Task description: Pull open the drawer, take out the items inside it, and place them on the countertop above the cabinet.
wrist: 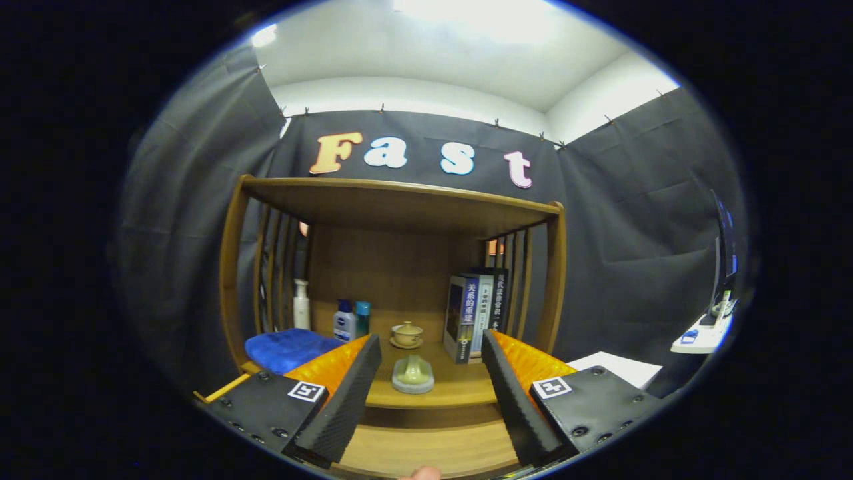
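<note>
**Wooden cabinet ahead, drawer front below the fingers: approach for the pull**

Wood makes up the whole cabinet [393,200]: an open shelf unit with slatted sides and a countertop [460,383] at the level of the fingertips. Below the countertop edge, between the two fingers, a lighter wooden panel shows, judged to be the drawer front [426,447]. No handle or gap can be made out, and the drawer's contents are hidden, so the drawer reads as closed.

The gripper [426,400] is spread wide with nothing between its fingers. It points level at the cabinet, centred on the countertop.

Objects on the countertop:
- a small green ceramic piece on a round coaster [412,375], just ahead of the fingers and between them;
- a lidded teacup on a saucer [406,334] beyond it;
- a blue cloth [288,349] and three bottles [333,317] toward the left side;
- a row of upright books [474,312] toward the right side.

Procedure for the step in hand, as judged:
1. Lower the gripper to drawer-front height.
2. Locate the handle or upper lip before closing; do not close blind.
3. Grip squarely, then pull straight back along the drawer's travel, without twisting.
4. Keep the fingers below the countertop so the ceramic piece is not struck.
</note>
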Demonstrator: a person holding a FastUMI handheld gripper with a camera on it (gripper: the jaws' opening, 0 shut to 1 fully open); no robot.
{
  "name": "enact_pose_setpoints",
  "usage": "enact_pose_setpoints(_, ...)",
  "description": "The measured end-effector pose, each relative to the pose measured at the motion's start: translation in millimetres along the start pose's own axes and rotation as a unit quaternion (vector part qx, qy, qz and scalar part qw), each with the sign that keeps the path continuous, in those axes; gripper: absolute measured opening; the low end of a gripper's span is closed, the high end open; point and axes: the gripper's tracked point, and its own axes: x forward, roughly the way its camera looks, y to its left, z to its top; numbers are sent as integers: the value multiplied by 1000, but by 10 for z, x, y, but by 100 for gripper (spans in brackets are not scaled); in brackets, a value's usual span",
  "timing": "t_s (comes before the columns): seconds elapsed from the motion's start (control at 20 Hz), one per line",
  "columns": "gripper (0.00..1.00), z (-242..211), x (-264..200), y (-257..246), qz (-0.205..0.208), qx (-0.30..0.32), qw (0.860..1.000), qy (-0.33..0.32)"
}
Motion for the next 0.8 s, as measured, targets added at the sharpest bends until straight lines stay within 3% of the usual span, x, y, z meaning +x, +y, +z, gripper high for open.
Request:
enact_pose_setpoints(0.6,97,-868,-728,179,60,29,997,25)
enact_pose_setpoints(0.8,97,-1183,-840,95,50,17,998,43)
